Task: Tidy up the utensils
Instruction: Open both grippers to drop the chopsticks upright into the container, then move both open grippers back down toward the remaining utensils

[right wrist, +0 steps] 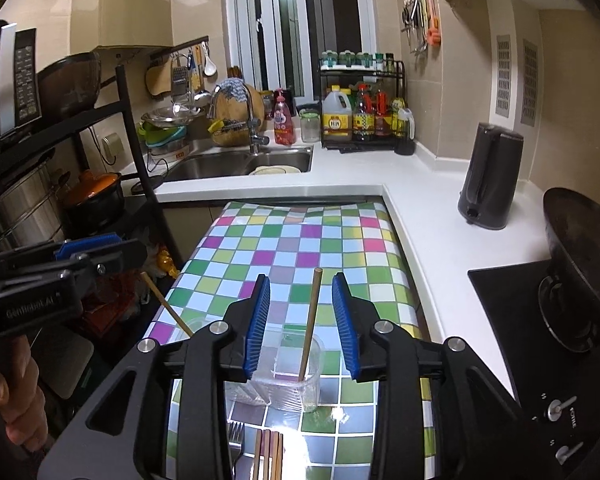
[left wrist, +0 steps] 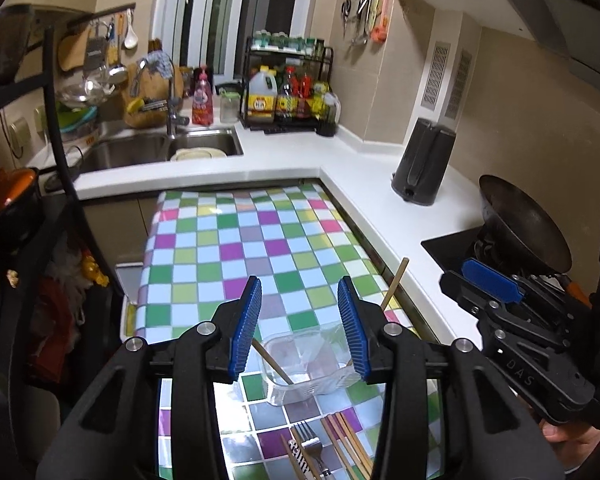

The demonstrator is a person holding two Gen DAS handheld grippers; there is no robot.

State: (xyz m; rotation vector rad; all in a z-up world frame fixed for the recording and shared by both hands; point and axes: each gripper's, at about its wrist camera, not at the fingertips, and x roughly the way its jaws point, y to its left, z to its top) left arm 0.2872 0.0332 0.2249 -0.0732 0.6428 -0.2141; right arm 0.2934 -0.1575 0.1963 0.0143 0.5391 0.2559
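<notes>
A clear plastic container [left wrist: 300, 376] [right wrist: 288, 376] stands on the checkered tablecloth [left wrist: 244, 248] with two wooden chopsticks leaning in it: one to the left [left wrist: 272, 362] [right wrist: 166, 306], one to the right [left wrist: 394, 284] [right wrist: 310, 328]. In front of it lie several chopsticks [left wrist: 346, 446] [right wrist: 270, 456] and a metal fork [left wrist: 312, 450] [right wrist: 236, 440]. My left gripper [left wrist: 300, 322] is open and empty above the container. My right gripper [right wrist: 302, 328] is open and empty above it too, and shows at the right in the left wrist view [left wrist: 488, 280].
A white L-shaped counter [right wrist: 432, 216] holds a dark kettle [right wrist: 490, 176], a wok on the stove [right wrist: 580, 264], a condiment rack [right wrist: 362, 116] and a sink [right wrist: 240, 162]. A black shelf with pots [right wrist: 88, 196] stands at the left.
</notes>
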